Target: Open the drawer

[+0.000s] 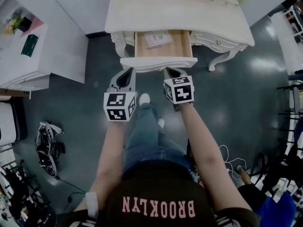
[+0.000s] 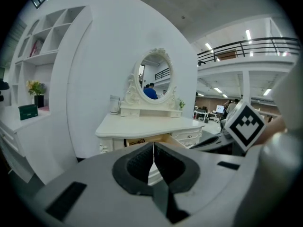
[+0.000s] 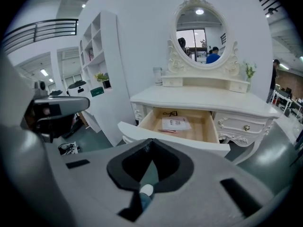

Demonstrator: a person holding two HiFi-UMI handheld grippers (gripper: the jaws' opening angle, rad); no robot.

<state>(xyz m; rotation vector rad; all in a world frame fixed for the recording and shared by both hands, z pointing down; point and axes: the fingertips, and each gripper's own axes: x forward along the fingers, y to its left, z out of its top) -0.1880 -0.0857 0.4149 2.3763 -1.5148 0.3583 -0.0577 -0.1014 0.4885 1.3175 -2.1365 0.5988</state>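
Both grippers empty: left gripper (image 1: 125, 75) jaws pressed together, right gripper (image 1: 174, 73) likewise, nothing between. Drawer (image 1: 158, 63) stands pulled out from middle of white bench (image 1: 180, 13), front panel just beyond gripper tips. Paper (image 1: 158, 38) lies inside drawer.
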